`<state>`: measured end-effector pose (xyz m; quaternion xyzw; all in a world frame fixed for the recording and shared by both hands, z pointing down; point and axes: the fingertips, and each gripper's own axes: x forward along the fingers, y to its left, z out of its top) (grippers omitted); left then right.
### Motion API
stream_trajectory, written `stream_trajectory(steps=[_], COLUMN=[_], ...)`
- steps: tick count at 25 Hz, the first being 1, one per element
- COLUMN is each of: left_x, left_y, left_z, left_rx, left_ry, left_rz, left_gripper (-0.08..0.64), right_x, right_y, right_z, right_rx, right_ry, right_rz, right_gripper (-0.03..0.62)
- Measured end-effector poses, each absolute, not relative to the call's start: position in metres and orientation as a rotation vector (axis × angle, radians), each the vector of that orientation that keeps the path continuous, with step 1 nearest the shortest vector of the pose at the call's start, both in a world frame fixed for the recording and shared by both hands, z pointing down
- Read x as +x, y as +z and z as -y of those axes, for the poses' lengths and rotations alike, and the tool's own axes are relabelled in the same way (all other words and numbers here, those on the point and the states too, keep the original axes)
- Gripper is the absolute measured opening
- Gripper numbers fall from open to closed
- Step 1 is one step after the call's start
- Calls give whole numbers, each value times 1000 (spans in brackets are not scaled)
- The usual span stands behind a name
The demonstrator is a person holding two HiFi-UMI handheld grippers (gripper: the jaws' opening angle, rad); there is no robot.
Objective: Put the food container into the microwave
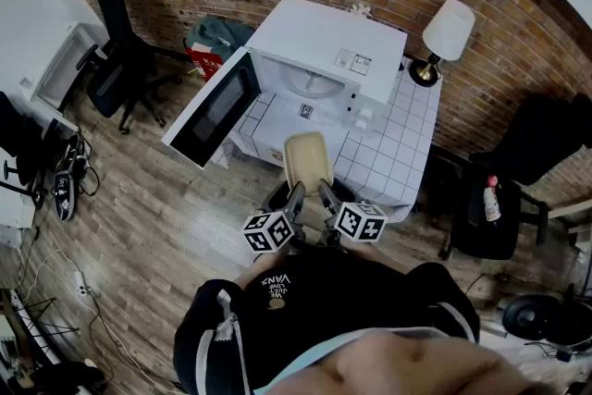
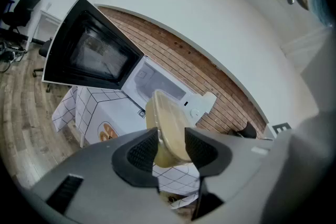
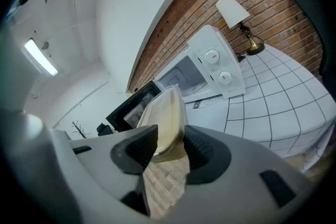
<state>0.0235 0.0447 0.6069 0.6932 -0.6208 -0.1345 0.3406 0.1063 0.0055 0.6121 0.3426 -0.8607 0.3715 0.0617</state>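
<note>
Food container, a pale lidded tub, is held out in front of the person, short of the microwave and not yet inside it. Its near end is gripped from both sides. The left gripper is clamped on one side of that end, and its own view shows the tub's rim pinched between the ribbed pads. The right gripper is clamped on the other side in the same way. The microwave stands on a table covered with a checked cloth. Its door is swung fully open to the left, and the cavity and the round plate inside it are exposed. A lamp stands at the table's far right corner, well clear of the path. The carry toward the opening appears to be the step in hand. It is best done with both grips kept equally firm, since the tub is held only at one end and its far end could sag or twist. The tub should be kept level and guided straight in, clear of the door on the left. It should be lowered onto the round plate before either grip is eased.
</note>
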Motion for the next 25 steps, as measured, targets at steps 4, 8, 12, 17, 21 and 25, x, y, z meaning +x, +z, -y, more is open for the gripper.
stream_trajectory(steps=[4,8,12,17,21,25], left_x=[27,30,35,37,34,25], left_y=[607,609,611,611,611,611], left_z=[-49,-50,-49,-45,-37,-25], left_rx=[1796,1788,1779,1773,1783,1793], left_ry=[-353,-355,-361,-367,-362,-358], left_rz=[1624,1642,1656,1653,1638,1623], left_gripper=[165,158,156,153,153,153], right_x=[110,114,119,122,120,111], right_y=[612,612,614,613,614,615], right_z=[-10,-9,-9,-7,1,11], right_rx=[1027,1009,1000,994,1020,1046], right_ry=[1119,1129,1150,1145,1152,1152], right_rz=[2604,2620,2625,2620,2614,2607], right_gripper=[150,150,150,150,150,150])
